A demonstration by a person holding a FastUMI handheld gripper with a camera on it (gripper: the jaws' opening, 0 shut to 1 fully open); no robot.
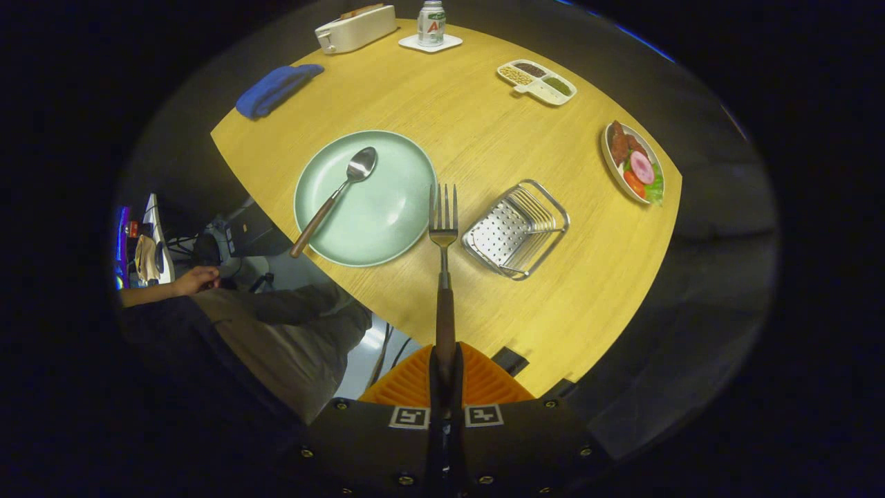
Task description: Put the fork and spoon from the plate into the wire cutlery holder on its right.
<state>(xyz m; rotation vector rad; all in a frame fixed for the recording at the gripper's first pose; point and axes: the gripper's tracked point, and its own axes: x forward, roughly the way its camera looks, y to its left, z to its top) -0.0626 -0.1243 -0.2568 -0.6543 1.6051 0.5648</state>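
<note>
A round wooden table point(484, 138) is seen from above, and on it a pale green plate point(387, 221) is set just left of the wire cutlery holder point(515, 228). Farther off, a blue cloth point(276, 88), a divided dish point(537, 81) and a can point(432, 22) are laid out, well apart from the work. The spoon point(335, 197) is left on the plate, its bowl pointing away and its wooden handle overhanging the near rim. The fork point(443, 228) is held lifted above the table, its handle clamped between the two fingers of the gripper point(446, 366), which are closed together on it. Its long axis is carried straight ahead of the fingers, tines foremost, over the gap between plate and holder. The holder is found just to the right of the tines and slightly beyond them, so a short shift rightward is judged to be what the drop calls for. The spoon is judged to remain for a second trip.
</note>
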